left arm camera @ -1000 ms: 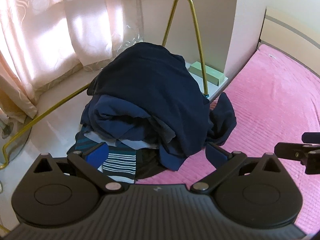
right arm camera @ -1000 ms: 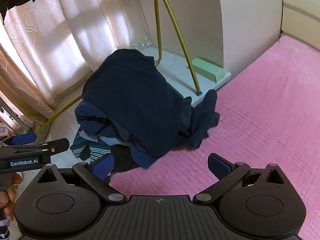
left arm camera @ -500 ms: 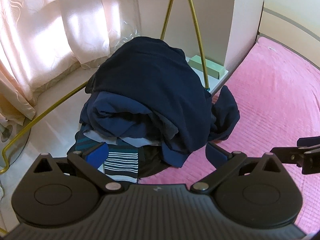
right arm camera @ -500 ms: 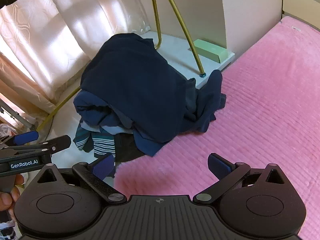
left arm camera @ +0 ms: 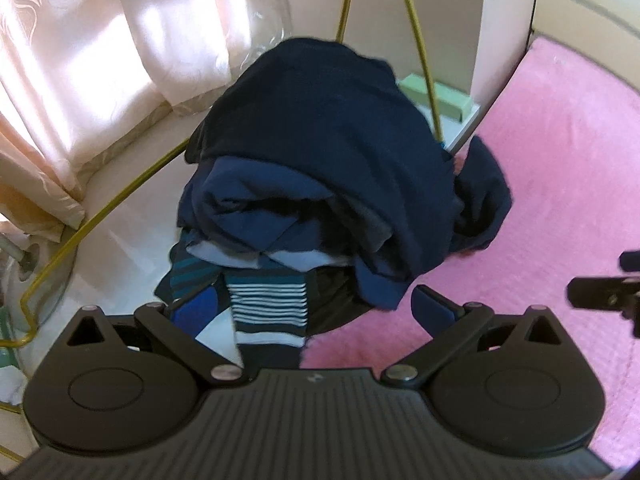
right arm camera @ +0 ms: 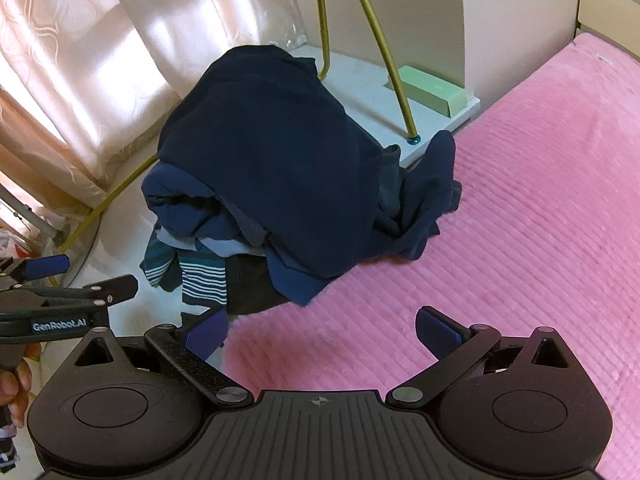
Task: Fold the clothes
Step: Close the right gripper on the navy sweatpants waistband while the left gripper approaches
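A pile of dark navy clothes (left arm camera: pixel 328 152) is heaped at the edge of the pink bed (left arm camera: pixel 560 184), with a striped garment (left arm camera: pixel 268 304) hanging out at its bottom. The pile also shows in the right wrist view (right arm camera: pixel 272 160), the striped garment (right arm camera: pixel 200 280) at its lower left. My left gripper (left arm camera: pixel 316 312) is open and empty, just in front of the pile's lower edge. My right gripper (right arm camera: pixel 320 328) is open and empty above the pink bed (right arm camera: pixel 500 240), short of the pile. The left gripper (right arm camera: pixel 60 280) shows at the left of the right view.
A gold metal rack leg (right arm camera: pixel 384 56) stands on a white ledge (right arm camera: pixel 368 92) behind the pile, beside a green box (right arm camera: pixel 432 92). Pale curtains (left arm camera: pixel 100 60) hang at the left. A headboard (right arm camera: pixel 608 4) is at the far right.
Both grippers have moved closer to the pile of clothes, which now fills more of each view. Both stay open.
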Demonstrator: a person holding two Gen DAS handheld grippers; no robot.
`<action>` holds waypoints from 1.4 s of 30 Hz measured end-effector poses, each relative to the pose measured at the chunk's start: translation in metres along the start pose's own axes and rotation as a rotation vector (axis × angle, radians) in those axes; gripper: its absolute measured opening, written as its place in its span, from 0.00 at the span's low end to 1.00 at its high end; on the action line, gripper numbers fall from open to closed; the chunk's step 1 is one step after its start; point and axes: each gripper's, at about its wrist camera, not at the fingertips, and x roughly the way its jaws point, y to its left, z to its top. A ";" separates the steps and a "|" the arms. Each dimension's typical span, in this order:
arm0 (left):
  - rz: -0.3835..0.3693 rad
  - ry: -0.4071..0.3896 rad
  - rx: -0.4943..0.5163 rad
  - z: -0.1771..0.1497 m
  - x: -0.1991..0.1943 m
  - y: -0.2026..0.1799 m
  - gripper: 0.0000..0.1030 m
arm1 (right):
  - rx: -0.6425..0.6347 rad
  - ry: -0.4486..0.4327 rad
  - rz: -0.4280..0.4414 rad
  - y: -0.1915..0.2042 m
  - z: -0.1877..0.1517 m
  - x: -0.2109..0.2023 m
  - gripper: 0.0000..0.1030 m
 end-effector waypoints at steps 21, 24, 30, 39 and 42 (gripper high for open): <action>0.062 0.116 0.290 0.008 0.054 -0.008 0.99 | 0.003 0.043 -0.051 0.004 -0.002 0.015 0.99; 0.052 0.108 0.301 0.013 0.057 -0.009 0.99 | -0.009 0.045 -0.057 0.004 0.000 0.021 0.99; 0.018 0.027 0.321 0.024 0.063 0.002 0.99 | -0.170 -0.034 -0.028 0.013 0.027 0.050 0.99; 0.092 -0.168 0.416 0.060 0.096 0.050 0.99 | -0.439 -0.202 0.104 0.064 0.080 0.128 0.99; 0.129 -0.198 0.437 0.072 0.106 0.064 0.99 | -0.520 -0.250 0.127 0.089 0.090 0.152 0.99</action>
